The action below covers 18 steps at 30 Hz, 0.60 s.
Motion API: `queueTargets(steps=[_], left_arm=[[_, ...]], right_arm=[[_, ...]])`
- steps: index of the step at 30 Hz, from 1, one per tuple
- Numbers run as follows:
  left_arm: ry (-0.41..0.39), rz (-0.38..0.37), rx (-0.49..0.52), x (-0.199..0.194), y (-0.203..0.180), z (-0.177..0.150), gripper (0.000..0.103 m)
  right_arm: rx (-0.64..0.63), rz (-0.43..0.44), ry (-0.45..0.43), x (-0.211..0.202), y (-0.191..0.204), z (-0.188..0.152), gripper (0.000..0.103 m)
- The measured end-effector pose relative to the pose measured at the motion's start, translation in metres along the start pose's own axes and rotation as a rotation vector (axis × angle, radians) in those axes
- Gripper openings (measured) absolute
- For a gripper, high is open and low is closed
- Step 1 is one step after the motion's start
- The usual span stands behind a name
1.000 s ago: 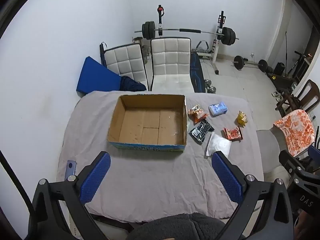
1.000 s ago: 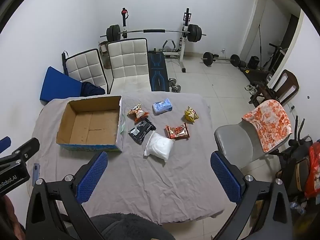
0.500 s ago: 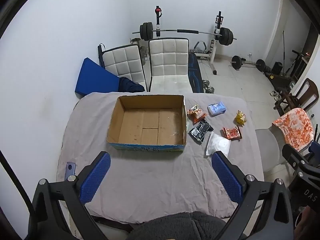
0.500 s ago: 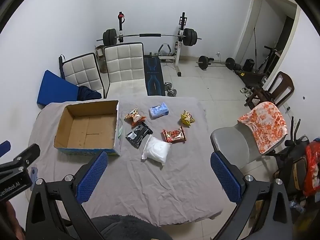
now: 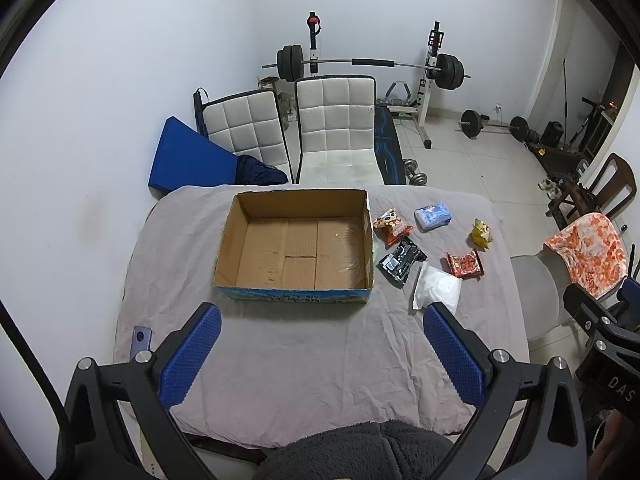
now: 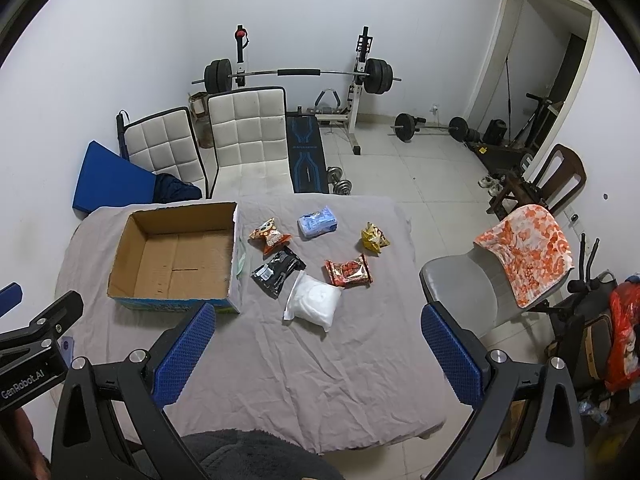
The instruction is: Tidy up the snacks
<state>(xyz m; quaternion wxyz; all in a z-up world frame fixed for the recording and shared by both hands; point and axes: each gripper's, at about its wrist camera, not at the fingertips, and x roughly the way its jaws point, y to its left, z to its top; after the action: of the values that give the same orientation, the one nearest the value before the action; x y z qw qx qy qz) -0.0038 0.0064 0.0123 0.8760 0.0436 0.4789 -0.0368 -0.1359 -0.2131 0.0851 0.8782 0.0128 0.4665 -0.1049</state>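
Blue pads on the left gripper point(image 5: 320, 354) and right gripper point(image 6: 318, 350) are spread wide and hold nothing, high above the table. No snack is packed yet, I think: the cardboard box point(image 6: 176, 258) is empty and six snack packs lie beside it. Next, the right gripper should drop to the white pack point(image 6: 314, 306), the nearest one, and pinch it.

One open brown cardboard box point(image 5: 294, 248), six snack packets beyond the claws: one white pouch point(image 6: 314, 306), one black point(image 6: 278, 272), one red point(image 6: 349, 271), one orange point(image 6: 270, 236), one yellow point(image 6: 374, 238), one pale blue point(image 6: 318, 221); two white padded chairs point(image 5: 336, 128)
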Motion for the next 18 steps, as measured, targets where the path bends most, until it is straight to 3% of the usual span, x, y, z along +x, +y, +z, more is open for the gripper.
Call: queueTargets(steps=[18], left_arm=[[-0.008,0.000,-0.012,-0.0002,0.0061,-0.0079,0.103]], right_arm=[[0.003,-0.012,-0.018,-0.0068,0.0003,-0.0056,0.103]])
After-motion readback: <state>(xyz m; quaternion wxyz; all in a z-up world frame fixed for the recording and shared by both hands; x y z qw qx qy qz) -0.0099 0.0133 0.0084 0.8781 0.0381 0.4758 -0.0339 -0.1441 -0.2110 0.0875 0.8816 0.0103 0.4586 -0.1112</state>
